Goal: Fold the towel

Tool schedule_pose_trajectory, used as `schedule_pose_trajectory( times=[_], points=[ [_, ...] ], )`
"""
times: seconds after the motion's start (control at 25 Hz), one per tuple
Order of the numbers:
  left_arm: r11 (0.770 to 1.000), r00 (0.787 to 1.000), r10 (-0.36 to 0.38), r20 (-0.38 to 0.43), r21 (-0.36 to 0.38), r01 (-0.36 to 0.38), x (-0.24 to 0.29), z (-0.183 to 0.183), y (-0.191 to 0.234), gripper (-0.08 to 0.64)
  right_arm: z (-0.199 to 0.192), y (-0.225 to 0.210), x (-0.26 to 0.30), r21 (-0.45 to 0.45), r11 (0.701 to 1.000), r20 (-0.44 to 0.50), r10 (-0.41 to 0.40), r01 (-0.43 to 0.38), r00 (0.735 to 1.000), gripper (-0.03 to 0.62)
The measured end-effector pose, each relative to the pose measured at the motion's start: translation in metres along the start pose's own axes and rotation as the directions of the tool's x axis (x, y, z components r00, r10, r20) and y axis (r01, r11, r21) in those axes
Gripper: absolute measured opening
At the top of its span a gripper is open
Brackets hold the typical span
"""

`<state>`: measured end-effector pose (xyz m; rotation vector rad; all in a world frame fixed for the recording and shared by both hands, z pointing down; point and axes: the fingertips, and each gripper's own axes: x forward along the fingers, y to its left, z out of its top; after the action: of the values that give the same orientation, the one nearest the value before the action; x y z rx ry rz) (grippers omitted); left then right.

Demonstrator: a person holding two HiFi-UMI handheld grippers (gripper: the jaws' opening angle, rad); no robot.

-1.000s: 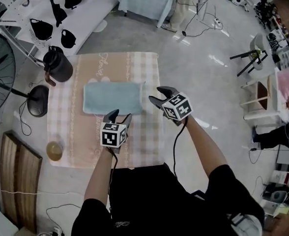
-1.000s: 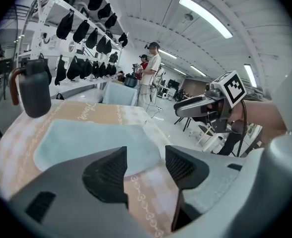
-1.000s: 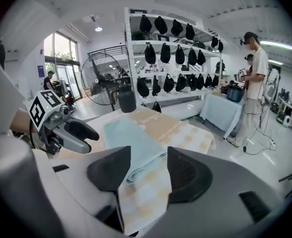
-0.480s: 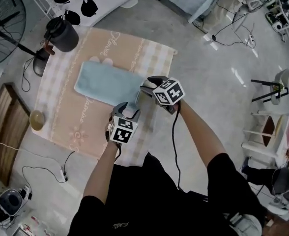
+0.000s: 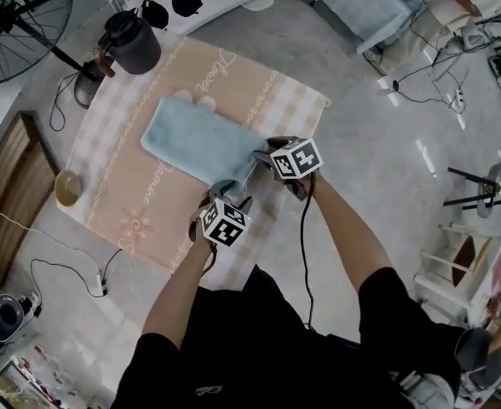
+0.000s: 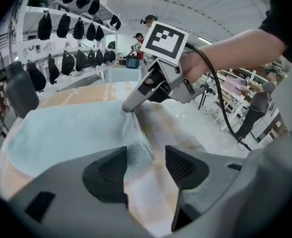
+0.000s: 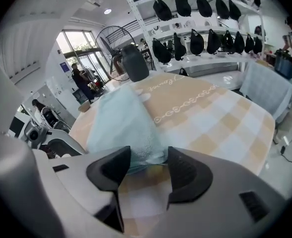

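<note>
At the far left a standing fan (image 5: pixel 16 11) stands on the floor, off the counter (image 5: pixel 106 228). A peach checked cloth (image 5: pixel 295 109) covers the counter. On the cloth's left edge sits a small brownish bowl (image 5: pixel 67 188), and at its far corner stands a dark jug (image 5: pixel 134 45).

The light blue towel (image 5: pixel 195 135) lies spread flat in the middle of the cloth, a long rectangle running slantwise, well apart from the bowl and the jug. Its near right end is rucked up a little where the two grippers meet it.

The left gripper (image 5: pixel 230 192) points steeply down at the towel's near corner. Its own view shows the jaws standing apart, with a fold of the towel's edge between them, lying against the left pad and clear of the right one. It clamps nothing.

Just to the right, the right gripper (image 5: pixel 262 160) is down at the other corner of the same short edge. Its jaws also stand apart, with the towel's corner bunched between the pads but not pinched. The bare checked cloth shows just beneath it.
</note>
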<state>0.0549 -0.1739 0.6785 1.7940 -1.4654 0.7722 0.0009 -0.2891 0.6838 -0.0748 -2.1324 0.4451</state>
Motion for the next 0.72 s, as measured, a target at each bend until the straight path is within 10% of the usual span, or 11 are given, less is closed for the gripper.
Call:
schedule_pose_trajectory(
  times=[0.44,0.72],
  points=[
    [0.997,0.998,0.051,-0.034,0.053,-0.049,0.009,-0.010,0.014,0.143,-0.001,-0.005,0.000,-0.020,0.999,0.028,-0.048,0.048,0.998,0.215],
    [0.962,0.999,-0.036,0.033,-0.270,0.044,-0.010,-0.007,0.027,0.084,-0.014,0.014,-0.027,0.135,0.991,0.119,0.008,-0.024,0.993,0.215]
  ],
)
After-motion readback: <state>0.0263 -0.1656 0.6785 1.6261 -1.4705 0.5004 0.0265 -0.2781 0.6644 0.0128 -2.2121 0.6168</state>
